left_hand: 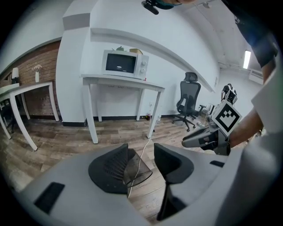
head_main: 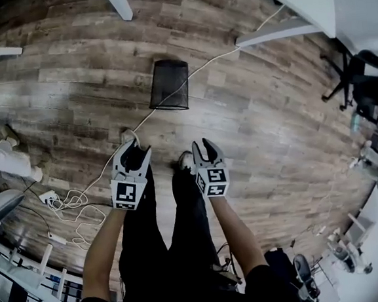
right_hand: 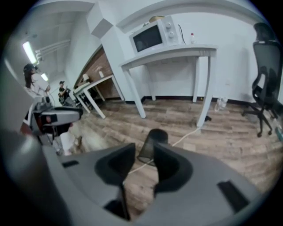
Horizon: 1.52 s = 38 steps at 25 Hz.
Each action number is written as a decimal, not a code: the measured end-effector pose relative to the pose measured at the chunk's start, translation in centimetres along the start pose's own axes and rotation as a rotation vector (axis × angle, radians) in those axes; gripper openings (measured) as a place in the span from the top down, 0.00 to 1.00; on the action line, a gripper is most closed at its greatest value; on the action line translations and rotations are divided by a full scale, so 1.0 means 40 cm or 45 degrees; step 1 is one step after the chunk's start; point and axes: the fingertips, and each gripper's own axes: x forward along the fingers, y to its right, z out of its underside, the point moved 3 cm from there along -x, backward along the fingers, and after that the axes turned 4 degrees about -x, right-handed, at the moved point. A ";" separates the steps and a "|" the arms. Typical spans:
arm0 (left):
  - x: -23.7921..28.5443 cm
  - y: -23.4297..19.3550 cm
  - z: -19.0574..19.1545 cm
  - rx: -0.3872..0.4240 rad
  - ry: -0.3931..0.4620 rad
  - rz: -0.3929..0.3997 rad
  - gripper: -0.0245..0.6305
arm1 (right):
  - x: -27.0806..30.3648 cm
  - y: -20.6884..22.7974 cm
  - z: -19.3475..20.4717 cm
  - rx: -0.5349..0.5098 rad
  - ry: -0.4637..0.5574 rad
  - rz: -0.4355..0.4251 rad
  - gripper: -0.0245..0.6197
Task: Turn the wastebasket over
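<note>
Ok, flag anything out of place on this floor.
The black mesh wastebasket appears to stand upside down on the wood floor: narrow closed base up, wide rim down. A white cable runs across the floor right to it; whether it passes under the rim is unclear.

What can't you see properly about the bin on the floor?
- Inside the black wire-mesh wastebasket: head view, too small and dark.
- Its left side: left gripper view, behind the left tongs.
- Its right edge: right gripper view, behind the right tongs.
- Whether the white cable passes under it: every view, too thin to tell.
</note>
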 end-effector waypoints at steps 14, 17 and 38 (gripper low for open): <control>0.219 -0.102 0.304 0.111 -0.172 0.041 0.59 | 0.295 0.112 0.191 -0.147 -0.113 0.049 0.72; 0.255 -0.110 0.360 0.122 -0.199 0.062 0.59 | 0.342 0.124 0.219 -0.186 -0.120 0.048 0.72; 0.535 -0.224 0.710 0.195 -0.401 0.015 0.56 | 0.663 0.249 0.486 -0.219 -0.268 0.077 0.71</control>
